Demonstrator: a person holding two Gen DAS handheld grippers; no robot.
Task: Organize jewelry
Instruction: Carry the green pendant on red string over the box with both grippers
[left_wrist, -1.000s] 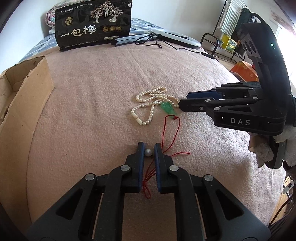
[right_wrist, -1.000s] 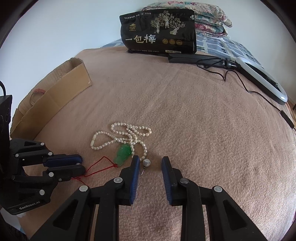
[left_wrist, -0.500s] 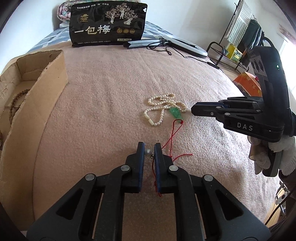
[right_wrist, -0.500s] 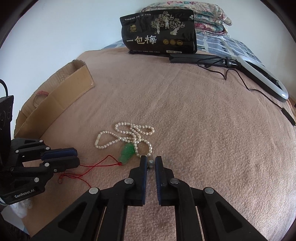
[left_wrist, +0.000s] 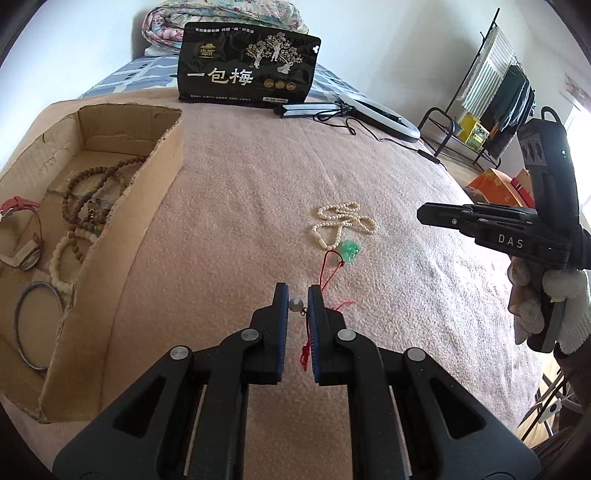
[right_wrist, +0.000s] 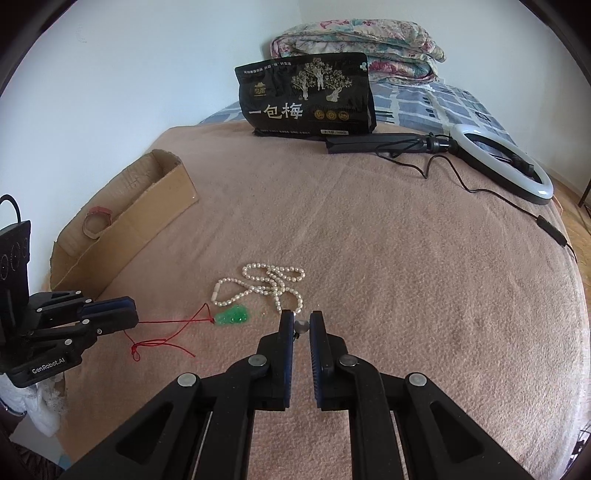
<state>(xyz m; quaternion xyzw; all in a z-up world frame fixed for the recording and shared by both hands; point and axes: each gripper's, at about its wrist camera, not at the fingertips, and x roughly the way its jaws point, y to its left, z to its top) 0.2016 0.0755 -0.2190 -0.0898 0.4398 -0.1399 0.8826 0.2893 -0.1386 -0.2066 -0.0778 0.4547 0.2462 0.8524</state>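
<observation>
My left gripper (left_wrist: 297, 303) is shut on a small pearl earring (left_wrist: 295, 304), held above the pink blanket. My right gripper (right_wrist: 301, 326) is shut on a second pearl earring (right_wrist: 301, 325), also lifted. A white pearl necklace (left_wrist: 343, 221) (right_wrist: 271, 282) lies on the blanket. Beside it lies a green pendant (left_wrist: 349, 251) (right_wrist: 232, 316) on a red cord (right_wrist: 166, 332). A cardboard box (left_wrist: 162, 206) (right_wrist: 122, 229) on the left holds bead bracelets (left_wrist: 88, 195), a metal bangle (left_wrist: 35, 328) and a watch (left_wrist: 20, 236). The right gripper also shows in the left wrist view (left_wrist: 424, 214), and the left gripper in the right wrist view (right_wrist: 133, 314).
A black snack bag (left_wrist: 247, 70) (right_wrist: 306, 96) stands at the back of the bed. A ring light (right_wrist: 509, 166) with its cable (right_wrist: 461, 184) lies at the back right. Folded quilts (right_wrist: 354, 48) sit behind. A rack (left_wrist: 491, 96) stands off the bed's right side.
My right gripper closed on the second earring and lifted it. My left gripper rose and pulled back with its earring, bringing the box's inside into view.
</observation>
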